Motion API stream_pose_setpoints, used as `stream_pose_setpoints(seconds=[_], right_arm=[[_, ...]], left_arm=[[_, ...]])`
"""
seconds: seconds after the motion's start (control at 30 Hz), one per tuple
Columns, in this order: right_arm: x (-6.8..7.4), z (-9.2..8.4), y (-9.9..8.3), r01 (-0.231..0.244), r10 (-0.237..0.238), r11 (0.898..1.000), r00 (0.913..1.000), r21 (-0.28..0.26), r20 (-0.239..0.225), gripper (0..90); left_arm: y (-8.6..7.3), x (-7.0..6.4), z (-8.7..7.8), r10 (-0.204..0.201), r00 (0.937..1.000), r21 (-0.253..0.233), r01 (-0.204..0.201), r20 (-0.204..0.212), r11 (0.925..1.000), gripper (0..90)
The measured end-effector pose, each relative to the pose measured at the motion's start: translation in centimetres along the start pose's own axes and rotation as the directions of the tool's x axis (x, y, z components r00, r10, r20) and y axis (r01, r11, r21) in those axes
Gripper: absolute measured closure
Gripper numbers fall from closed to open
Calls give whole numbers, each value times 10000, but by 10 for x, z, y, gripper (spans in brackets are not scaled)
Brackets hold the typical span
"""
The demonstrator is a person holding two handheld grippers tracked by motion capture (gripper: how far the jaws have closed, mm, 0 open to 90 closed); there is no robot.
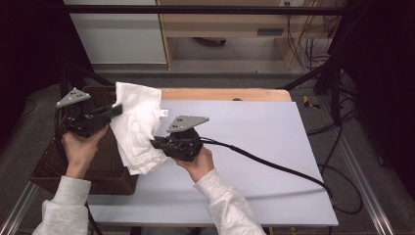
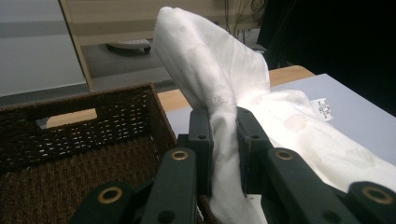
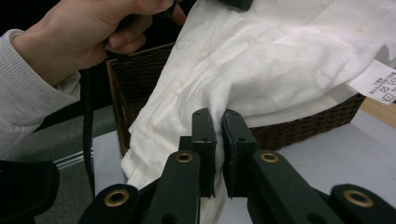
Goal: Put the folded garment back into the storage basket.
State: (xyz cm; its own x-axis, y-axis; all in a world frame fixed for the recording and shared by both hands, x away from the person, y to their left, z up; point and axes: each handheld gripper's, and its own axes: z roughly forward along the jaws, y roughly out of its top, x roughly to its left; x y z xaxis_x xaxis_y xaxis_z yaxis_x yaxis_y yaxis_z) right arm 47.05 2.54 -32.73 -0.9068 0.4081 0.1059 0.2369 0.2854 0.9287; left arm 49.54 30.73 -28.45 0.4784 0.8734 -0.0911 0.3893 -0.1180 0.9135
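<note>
Cloth [image 1: 138, 125] like this is light and limp, so you can expect it to sag, fold and slide wherever you are not pinching it. It hangs between your two grippers, draped over the near corner of the basket [image 1: 105, 169] and trailing onto the counter [image 1: 254, 147]. Your left gripper [image 1: 117, 108] is clamped on a bunched ridge near the cloth's upper edge, and your right gripper [image 1: 154, 143] is pinched on a fold lower down, both jaws nearly together with fabric between them. A grip on a gathered fold should hold better than one on a single layer (thin cotton can creep out of smooth pads), and the stitched hem would likely be the firmest place to take it. It won't break, but it may snag on the woven rim of the basket if you drag it across.

From the high view you get the whole layout: cloth spanning basket and counter, both hands, the cable running off to the right. The left gripper view gives you the basket's interior and the cloth standing up in a peak above the jaws, plus the label [image 2: 323, 109] lying on the far side. The right gripper view shows the hem stitching close up, the basket's outer wall under the cloth, and your left hand [image 3: 88, 35] beyond it.
</note>
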Motion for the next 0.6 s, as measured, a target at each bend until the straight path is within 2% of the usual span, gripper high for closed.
stream_pose_setpoints(seconds=[0.6], right_arm=[[7,25,11,117,-115,9999,9997,101,-194,853]], left_arm=[[-1,23,-11,-160,9996,20,161,-220,9999,789]])
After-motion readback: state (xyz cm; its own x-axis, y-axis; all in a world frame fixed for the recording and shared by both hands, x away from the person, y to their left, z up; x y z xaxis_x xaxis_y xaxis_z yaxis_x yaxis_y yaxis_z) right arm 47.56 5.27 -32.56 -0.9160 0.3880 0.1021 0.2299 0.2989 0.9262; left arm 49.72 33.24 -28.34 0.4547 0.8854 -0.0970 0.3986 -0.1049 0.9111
